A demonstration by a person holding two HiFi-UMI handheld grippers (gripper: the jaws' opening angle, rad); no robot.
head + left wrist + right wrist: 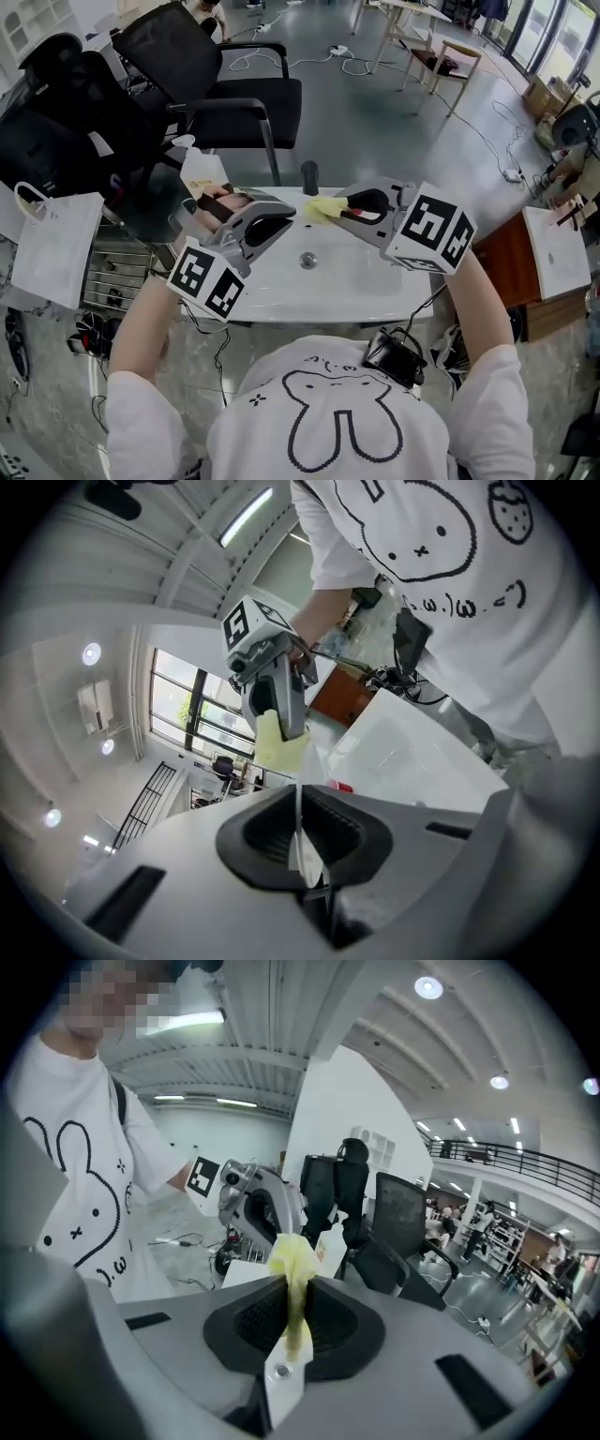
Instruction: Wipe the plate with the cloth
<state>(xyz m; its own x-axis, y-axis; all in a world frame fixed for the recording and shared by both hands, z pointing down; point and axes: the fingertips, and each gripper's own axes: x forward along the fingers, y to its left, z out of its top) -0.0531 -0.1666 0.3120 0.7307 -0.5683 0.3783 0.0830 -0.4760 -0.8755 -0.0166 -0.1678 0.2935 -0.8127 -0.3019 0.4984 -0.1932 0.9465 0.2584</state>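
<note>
Pinching a thin, see-through plate [299, 810] by its rim, the left tool [303, 844] is closed tight on it above the sink's [347, 272] left side. It looks stiff, probably slick and breakable (glass, I'd guess), so a rim hold suits. The right tool [289, 1321] is clamped on a soft, light yellow cloth [293, 1258] just beside it. Seen edge-on, the plate's face and outline cannot be made out.

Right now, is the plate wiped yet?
Done: both things are picked up. In hand: the left gripper is shut on the plate by its edge, and the right gripper is shut on the yellow cloth, held close to it over the white sink. Left: the wiping itself; no view shows whether the plate is clean.
</note>
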